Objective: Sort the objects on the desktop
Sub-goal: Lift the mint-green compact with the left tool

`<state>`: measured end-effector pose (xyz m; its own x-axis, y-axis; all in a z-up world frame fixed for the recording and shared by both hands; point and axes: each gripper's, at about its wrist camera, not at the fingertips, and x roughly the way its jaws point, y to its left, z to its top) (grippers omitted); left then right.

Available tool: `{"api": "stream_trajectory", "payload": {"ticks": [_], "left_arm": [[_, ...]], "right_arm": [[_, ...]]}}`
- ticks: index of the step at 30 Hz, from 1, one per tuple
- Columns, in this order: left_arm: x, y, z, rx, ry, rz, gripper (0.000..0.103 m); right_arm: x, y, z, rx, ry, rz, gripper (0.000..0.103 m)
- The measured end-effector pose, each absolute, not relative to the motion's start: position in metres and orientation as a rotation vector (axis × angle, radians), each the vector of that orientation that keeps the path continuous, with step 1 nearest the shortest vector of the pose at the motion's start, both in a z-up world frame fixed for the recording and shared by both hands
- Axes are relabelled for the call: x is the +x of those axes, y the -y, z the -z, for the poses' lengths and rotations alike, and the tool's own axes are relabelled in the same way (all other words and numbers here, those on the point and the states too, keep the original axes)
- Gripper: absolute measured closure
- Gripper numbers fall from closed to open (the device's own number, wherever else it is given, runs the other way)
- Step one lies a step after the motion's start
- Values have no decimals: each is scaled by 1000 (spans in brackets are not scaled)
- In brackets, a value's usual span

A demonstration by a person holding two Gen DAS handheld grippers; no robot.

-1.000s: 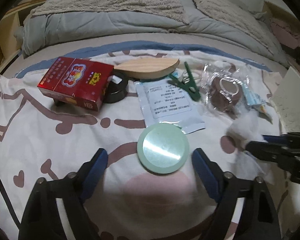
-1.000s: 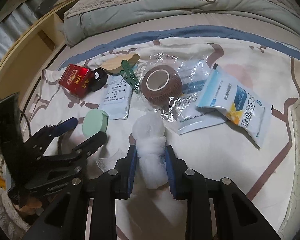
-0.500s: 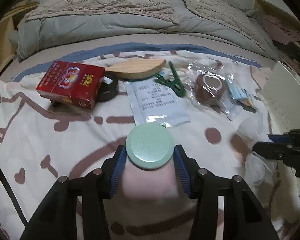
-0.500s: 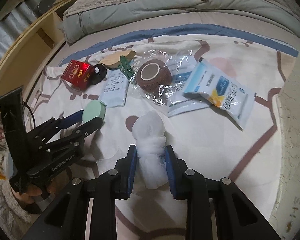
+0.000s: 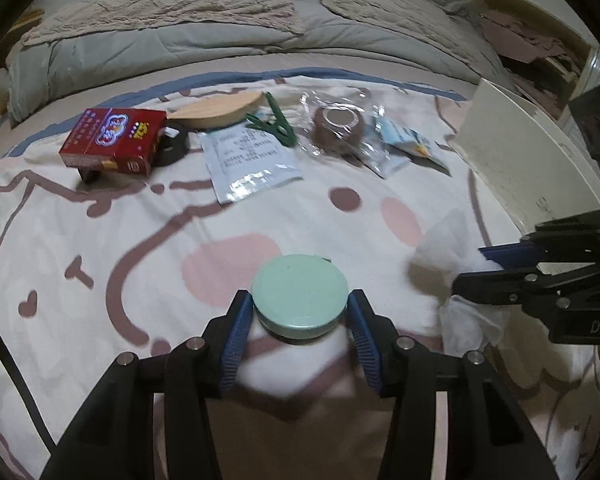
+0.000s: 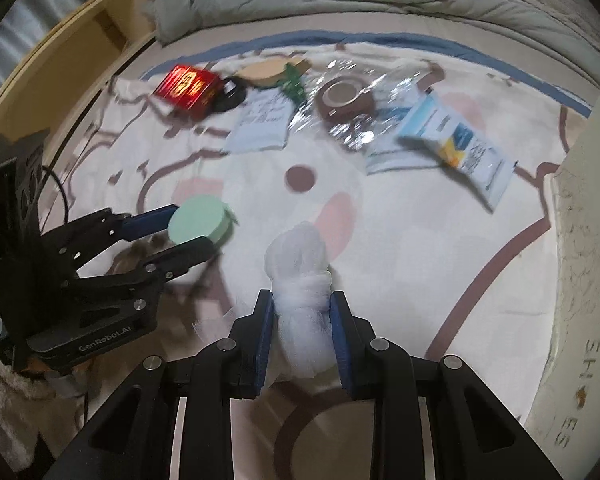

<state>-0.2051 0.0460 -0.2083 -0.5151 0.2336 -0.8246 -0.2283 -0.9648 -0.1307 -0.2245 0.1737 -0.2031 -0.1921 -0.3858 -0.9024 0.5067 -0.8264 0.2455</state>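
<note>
- Two grippers each carry something just above the patterned sheet (image 5: 100, 248): the left gripper (image 5: 300, 318) has its blue pads pressed on the rim of a mint-green round lid (image 5: 300, 294), and the right gripper (image 6: 302, 322) is clamped on a knotted white gauze bundle (image 6: 302, 280).
- Nearest risk, as I judge it: the lid is pinched only across its smooth edge, so a tilt or a jolt could let it pivot or slide out and drop onto the sheet.
- The bundle is soft; its loose tail could snag the other gripper, since the two hang close side by side.
- Mid-scene the sheet lies bare, so a dropped item would be easy to recover.
- Far off lies the unsorted row: red box (image 5: 114, 140), black ring (image 5: 174, 146), wooden piece (image 5: 220, 110), green clip (image 5: 274, 120), white sachet (image 5: 252, 158), brown tape roll (image 5: 338, 126) in clear wrap, and blue-and-white packet (image 6: 456, 148).
- The right wrist view shows the whole packet and a white box wall (image 6: 580, 240) at right; the left view shows only the packet's end.
- The left view gives the red box's printed face more sharply; in the right view it is blurred.
</note>
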Motion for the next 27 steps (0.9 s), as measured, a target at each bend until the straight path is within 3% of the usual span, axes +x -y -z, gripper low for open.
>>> {"api": "stream_trajectory", "payload": {"ticks": [20,21,22,24,27], "left_arm": [[-136,-50,213,-1420,6,-2413,54],[-136,-50,213,-1416,6,-2418,53],[-137,-50,213,-1416,3,-2422,47],[-138,-50,214,-1415,-10,-2443,33],[-140,-51,213,-1406,-16,-2468,32]], "right_arm": [[-174,-172,208,1608,-212,1871,73],[-174,-172,207,1607,-214,1870,67],[-172,-171,205,1604,-224,1872,52],[-169,-171,200,1583,-251,1901,32],[-166,-171,198,1574,-287,1902,31]]}}
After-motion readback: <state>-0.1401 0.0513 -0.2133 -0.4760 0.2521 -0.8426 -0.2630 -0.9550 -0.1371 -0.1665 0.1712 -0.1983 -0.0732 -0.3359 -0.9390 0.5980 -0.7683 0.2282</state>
